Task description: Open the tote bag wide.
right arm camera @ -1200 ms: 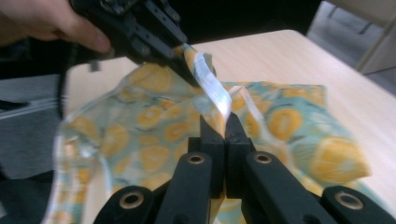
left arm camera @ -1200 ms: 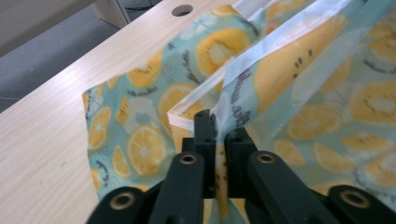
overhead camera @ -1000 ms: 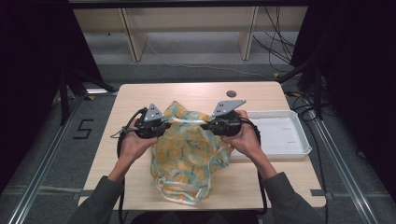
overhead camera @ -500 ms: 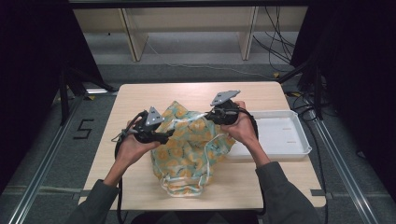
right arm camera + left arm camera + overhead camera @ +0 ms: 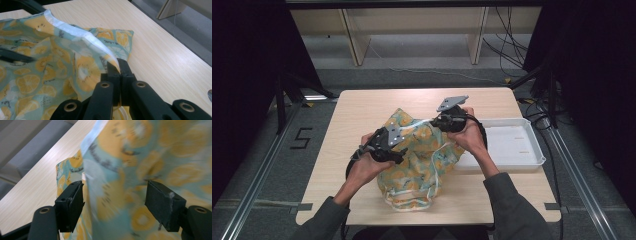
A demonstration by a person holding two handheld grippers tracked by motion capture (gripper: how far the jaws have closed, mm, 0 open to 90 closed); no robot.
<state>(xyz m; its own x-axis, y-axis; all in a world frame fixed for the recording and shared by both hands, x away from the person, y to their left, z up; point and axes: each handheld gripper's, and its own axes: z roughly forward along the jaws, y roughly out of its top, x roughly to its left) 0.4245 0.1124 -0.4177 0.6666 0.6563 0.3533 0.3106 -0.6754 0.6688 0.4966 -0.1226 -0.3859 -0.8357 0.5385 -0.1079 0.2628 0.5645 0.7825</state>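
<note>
While right tongs (image 5: 117, 68) pinch fruit-print cloth (image 5: 422, 155) hem, left tongs (image 5: 113, 206) gape wide around cloth fold.

Light wood table (image 5: 357, 112), pale grain, set square on a grey floor (image 5: 422, 80). On its right part, white shallow tray (image 5: 533, 142), long side along the table's right edge, two small tan marks inside. Behind the table, low wooden shelf (image 5: 412, 22) with upright panels. Black cables (image 5: 507, 45) trailing down over the floor at back right; thin white cord (image 5: 427, 71) across the floor farther left. Black "5" (image 5: 301, 138) marked on the floor left of the table. Metal rails either side, left (image 5: 257, 185) and right (image 5: 584, 192), angled toward the back. Black curtains left (image 5: 242, 75) and right (image 5: 599, 75). Black stand leg (image 5: 279, 102) near the table's back left corner.
</note>
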